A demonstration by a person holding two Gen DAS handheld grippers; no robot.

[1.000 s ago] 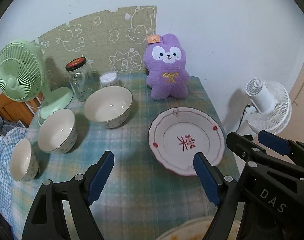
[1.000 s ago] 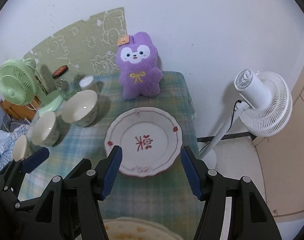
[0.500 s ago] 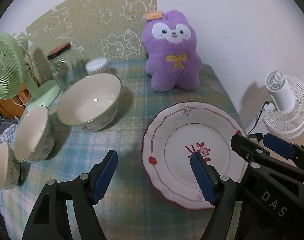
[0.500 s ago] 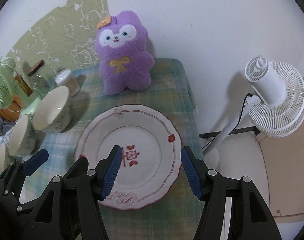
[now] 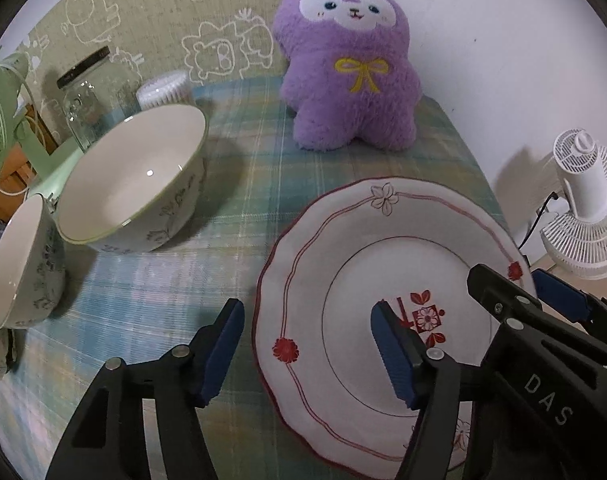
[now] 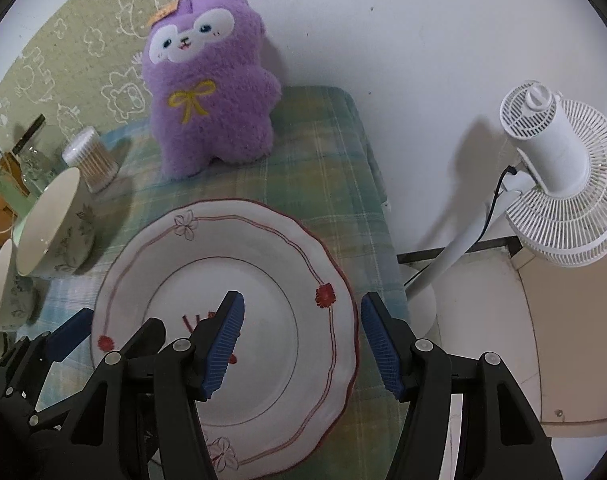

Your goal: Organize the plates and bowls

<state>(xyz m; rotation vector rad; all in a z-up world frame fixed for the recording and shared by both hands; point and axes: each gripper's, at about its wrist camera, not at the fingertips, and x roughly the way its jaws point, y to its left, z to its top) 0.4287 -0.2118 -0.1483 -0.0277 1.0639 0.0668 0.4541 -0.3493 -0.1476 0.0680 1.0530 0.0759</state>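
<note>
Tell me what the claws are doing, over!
Left claw closing, straddling plate left rim. Right claw open across right rim. Nothing gripped. Nothing blocking.

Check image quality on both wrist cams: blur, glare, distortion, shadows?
Left wrist: sharp, strong fisheye bending with dark corners, a small glare spot inside the large bowl, which casts a soft shadow on the tablecloth. Right wrist: equally sharp and warped, white fan throws a shadow on the wall.

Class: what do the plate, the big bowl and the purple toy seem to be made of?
Plate: probably glazed ceramic, smooth white with printed red flowers. Big bowl: likely glazed ceramic too, a bright glint inside. Purple toy: soft plush fabric, fuzzy pile.
</note>
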